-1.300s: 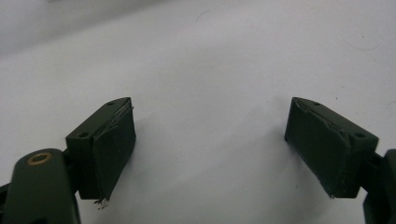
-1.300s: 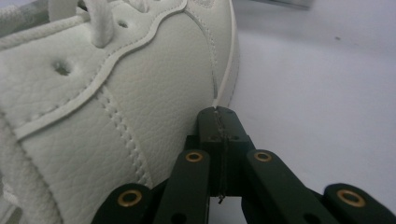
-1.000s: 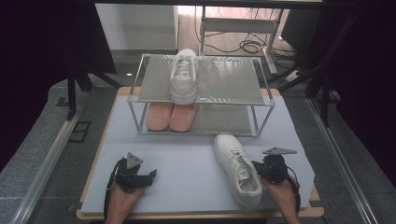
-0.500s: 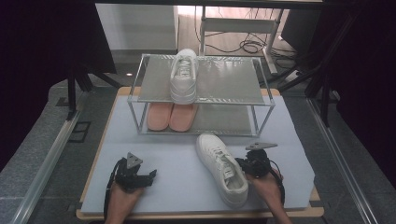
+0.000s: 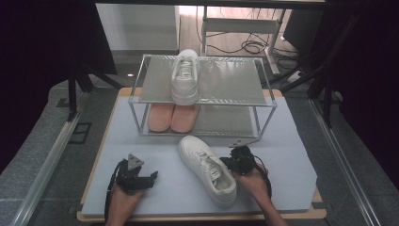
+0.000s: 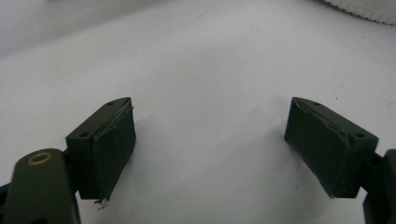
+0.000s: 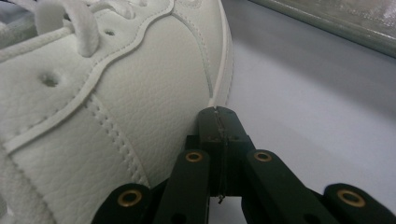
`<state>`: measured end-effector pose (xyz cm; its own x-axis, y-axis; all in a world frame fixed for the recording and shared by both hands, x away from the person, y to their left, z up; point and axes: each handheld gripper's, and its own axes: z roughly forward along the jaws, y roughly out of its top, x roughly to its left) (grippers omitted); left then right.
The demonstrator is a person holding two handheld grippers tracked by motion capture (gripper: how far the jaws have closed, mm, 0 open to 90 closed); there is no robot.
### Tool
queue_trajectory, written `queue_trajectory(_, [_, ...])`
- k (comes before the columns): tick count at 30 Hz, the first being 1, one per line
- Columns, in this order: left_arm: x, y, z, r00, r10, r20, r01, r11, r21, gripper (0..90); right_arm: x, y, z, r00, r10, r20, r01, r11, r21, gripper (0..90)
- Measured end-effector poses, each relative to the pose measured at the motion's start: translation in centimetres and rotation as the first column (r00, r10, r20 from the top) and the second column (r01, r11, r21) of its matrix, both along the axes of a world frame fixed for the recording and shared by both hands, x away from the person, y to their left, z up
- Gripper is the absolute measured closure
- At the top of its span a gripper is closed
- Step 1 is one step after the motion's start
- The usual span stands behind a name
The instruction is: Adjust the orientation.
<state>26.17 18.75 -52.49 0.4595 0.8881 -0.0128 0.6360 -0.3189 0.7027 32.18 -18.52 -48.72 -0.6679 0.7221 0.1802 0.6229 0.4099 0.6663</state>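
right jaws: pressed together with nothing between, right gripper (image 7: 219,116) against the white sneaker's (image 5: 207,168) side
left jaws: apart, left gripper (image 6: 210,140) empty
sneaker: near-centre of the mat (image 5: 291,155), before the rack (image 5: 226,84)

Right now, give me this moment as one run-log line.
right gripper: shut, tips against side of white leather lace-up sneaker | left gripper: open, nothing between jaws | sneaker: on grey table mat, before wire shoe rack

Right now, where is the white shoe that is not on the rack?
In the high view, the white shoe lies on the grey mat in front of the rack, right of centre, its side against the right hand-held gripper.
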Motion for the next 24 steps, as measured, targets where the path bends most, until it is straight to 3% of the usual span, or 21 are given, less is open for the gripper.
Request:
queue_trajectory(5, [0.0,0.0,0.0,1.0000,0.000,0.000,0.000,1.0000,0.001,16.4,-0.1,-0.6,0.2,1.0000,0.005,0.004,-0.005,1.000,0.010,87.7])
queue_trajectory(12, [0.0,0.0,0.0,1.0000,0.000,-0.001,0.000,1.0000,0.000,16.4,-1.1,-2.1,2.3,0.9995,-0.002,0.033,0.002,1.000,0.003,83.6])
queue_trajectory(24, [0.0,0.0,0.0,1.0000,0.001,0.000,-0.001,1.0000,-0.002,16.3,-3.6,-3.7,4.4,0.9990,0.042,0.014,-0.042,0.999,0.016,77.5])
